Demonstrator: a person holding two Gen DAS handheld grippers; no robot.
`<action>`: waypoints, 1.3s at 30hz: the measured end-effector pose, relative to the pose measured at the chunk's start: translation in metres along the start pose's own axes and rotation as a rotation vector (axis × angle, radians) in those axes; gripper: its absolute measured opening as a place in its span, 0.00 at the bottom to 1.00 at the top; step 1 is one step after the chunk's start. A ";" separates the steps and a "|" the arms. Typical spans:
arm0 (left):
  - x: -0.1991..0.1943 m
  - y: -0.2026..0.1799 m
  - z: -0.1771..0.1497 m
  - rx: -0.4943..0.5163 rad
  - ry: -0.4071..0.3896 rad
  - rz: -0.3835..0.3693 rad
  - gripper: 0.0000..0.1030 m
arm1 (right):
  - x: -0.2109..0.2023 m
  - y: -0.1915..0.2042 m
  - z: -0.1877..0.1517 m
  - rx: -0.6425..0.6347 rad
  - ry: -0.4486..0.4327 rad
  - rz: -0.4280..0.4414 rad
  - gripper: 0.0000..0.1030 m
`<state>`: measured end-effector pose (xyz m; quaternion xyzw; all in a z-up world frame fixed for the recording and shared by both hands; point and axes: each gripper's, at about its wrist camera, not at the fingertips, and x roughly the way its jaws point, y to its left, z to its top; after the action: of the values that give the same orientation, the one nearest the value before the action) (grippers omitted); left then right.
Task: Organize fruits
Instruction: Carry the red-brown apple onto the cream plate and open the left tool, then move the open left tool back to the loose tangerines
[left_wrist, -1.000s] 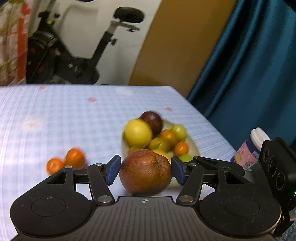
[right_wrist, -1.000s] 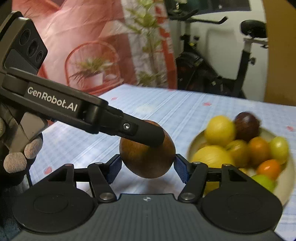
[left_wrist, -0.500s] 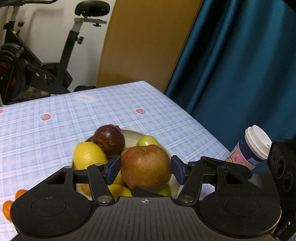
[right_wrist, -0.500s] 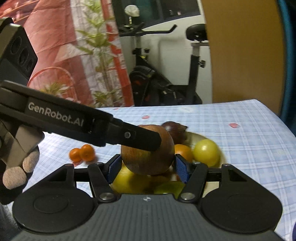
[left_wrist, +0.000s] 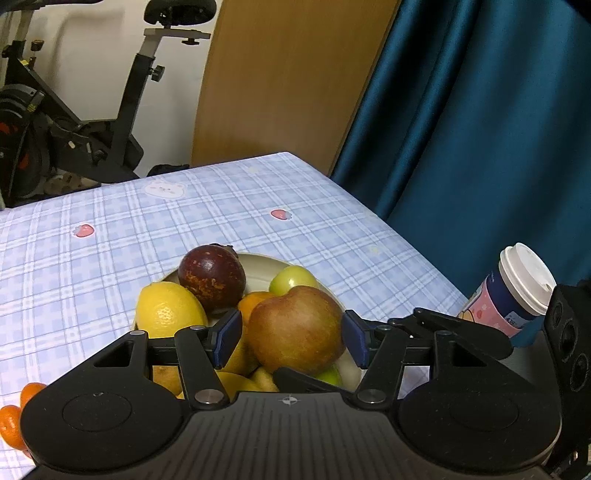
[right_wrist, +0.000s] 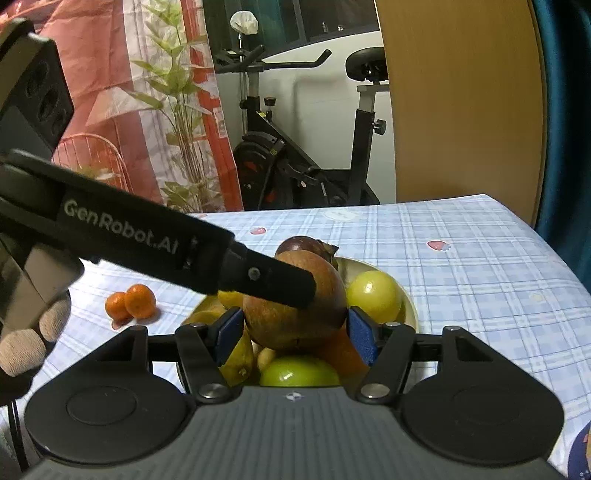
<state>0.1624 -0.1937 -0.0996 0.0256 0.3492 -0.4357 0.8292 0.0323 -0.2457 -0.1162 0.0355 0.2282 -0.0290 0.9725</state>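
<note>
Both claws squeeze one big round red-brown apple (left_wrist: 295, 328). The left claw (left_wrist: 289, 338) and right claw (right_wrist: 293, 334) hold it from crossing sides, just above the round cream bowl (right_wrist: 408, 308) of fruit, maybe touching them.

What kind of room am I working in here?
Likely a home living or dining room: an exercise bike by the wall, a cartoon-print plaid tablecloth, and teal curtains.
</note>
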 end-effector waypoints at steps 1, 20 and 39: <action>-0.002 0.001 0.000 -0.006 -0.004 0.004 0.60 | 0.000 0.000 -0.001 -0.001 0.004 -0.001 0.63; -0.087 0.074 0.001 -0.123 -0.125 0.144 0.61 | -0.021 0.010 0.010 -0.030 -0.079 -0.050 0.70; -0.135 0.155 -0.080 -0.219 -0.167 0.341 0.62 | 0.051 0.114 0.033 -0.242 0.015 0.231 0.50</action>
<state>0.1815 0.0251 -0.1188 -0.0420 0.3150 -0.2493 0.9148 0.1011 -0.1374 -0.1032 -0.0556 0.2317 0.1108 0.9649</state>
